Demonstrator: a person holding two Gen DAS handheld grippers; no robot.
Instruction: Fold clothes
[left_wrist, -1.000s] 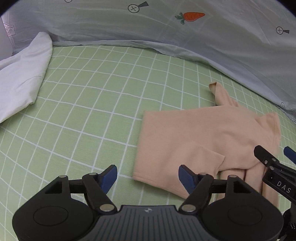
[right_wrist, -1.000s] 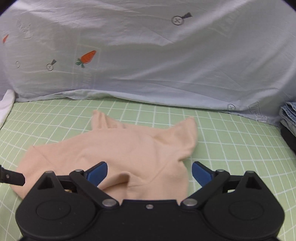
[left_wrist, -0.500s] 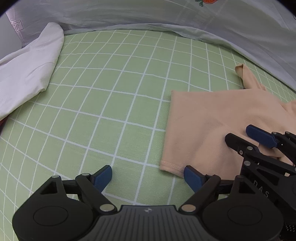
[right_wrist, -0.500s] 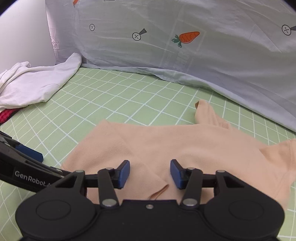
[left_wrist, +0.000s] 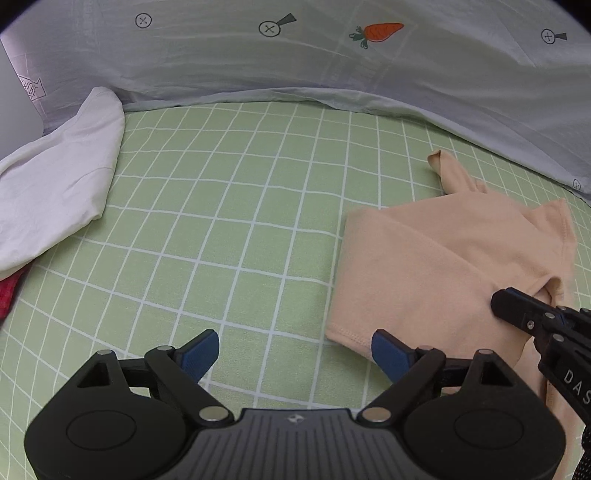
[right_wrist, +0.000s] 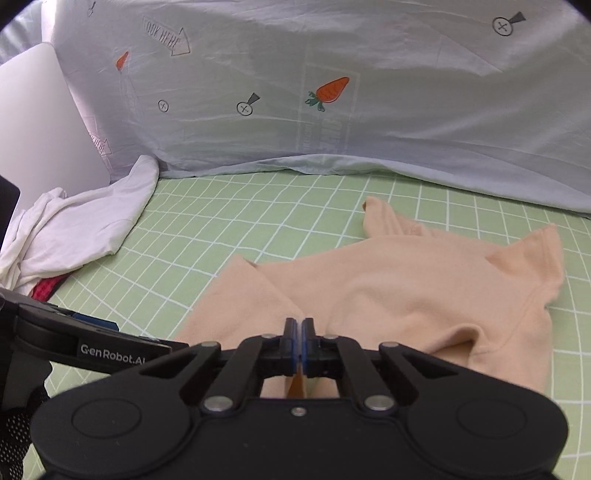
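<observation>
Right tongs (right_wrist: 299, 334): we see them pinched together on a fold of the peach top (right_wrist: 424, 291) at its near edge; a second ago they stood wide apart over the cloth, and they have just been closing, with fabric between the pads.
Left tongs (left_wrist: 293, 354): apart, nothing between them; they have opened a little wider over the last second. The right-hand pad sits just over the near left corner of the top, not pressing on it.
Peach top, place: lying on the green checked bed sheet (left_wrist: 229, 229), to the right of centre, partly folded, one sleeve end pointing toward the pale carrot-print cover (left_wrist: 332, 66) behind.
White garment (left_wrist: 48, 192): heaped well apart at the left, something red under its edge.
Change, meaning: we judge the grasp phase done for the right side only; the hem now has one anchor.
Next, our judgement: left tongs likely need to close on the near corner before any lift.
Risk: thin knit may slip or bunch if lifted from one point.
</observation>
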